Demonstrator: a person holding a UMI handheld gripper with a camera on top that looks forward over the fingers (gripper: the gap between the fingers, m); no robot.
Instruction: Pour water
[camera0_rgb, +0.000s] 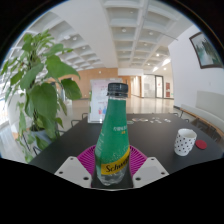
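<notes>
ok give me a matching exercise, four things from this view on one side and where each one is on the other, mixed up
Things:
1. green bottle
2. polka-dot cup
3. leafy plant
4. hand-held gripper

Places:
A. standing beside the table, beyond the fingers to one side
B. between the pink-padded fingers, upright
C. fingers pressed on the bottle's lower part
D. on the dark table, off to the side of the bottle, apart from it

Pairs: 1-B, 2-D, 3-A, 4-C

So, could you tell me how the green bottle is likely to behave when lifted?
The bottle is tall and narrow, so it probably tips easily if nudged high. Its smooth plastic may slip between the fingers. With the cap on, spilling seems unlikely.
</notes>
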